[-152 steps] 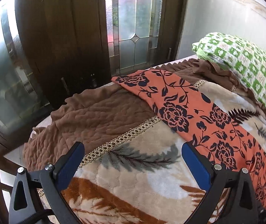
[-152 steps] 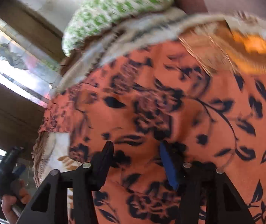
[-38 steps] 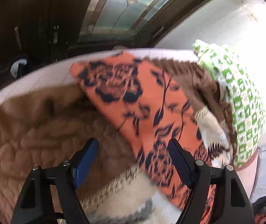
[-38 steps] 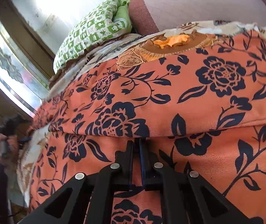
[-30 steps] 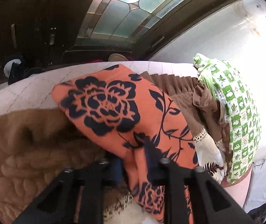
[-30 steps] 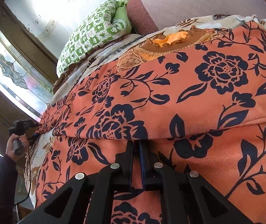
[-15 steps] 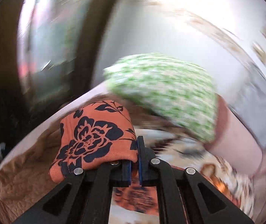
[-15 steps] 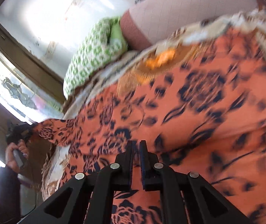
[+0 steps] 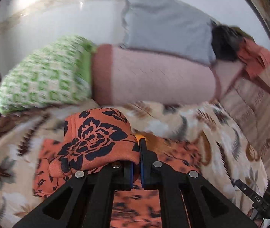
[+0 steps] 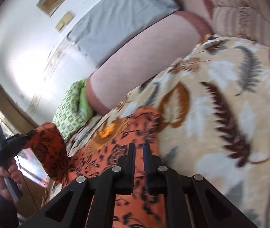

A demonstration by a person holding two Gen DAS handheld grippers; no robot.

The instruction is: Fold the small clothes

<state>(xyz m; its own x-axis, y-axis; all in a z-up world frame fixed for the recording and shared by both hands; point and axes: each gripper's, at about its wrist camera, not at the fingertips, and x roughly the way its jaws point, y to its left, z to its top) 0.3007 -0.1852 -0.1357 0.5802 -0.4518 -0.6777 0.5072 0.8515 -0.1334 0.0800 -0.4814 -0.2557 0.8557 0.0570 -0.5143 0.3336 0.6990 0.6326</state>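
— Leaf-patterned blanket (image 9: pixel 201 133) covered the bed, with a green checked pillow (image 9: pixel 45 77) and a pink bolster (image 9: pixel 153 76) along the white wall, right?

— Yes. On it lay the orange floral cloth (image 9: pixel 95 138). The left gripper (image 9: pixel 136 152) was clamped on one end, which was lifted and bunched over its fingers. The right gripper (image 10: pixel 138 152) had its jaws pinched nearly together on the cloth's other end, low against the blanket

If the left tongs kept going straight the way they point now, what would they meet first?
Probably the leaf-print blanket just beyond the orange floral cloth that the left tongs pinch; the pink bolster lies farther back. Depth is unclear.
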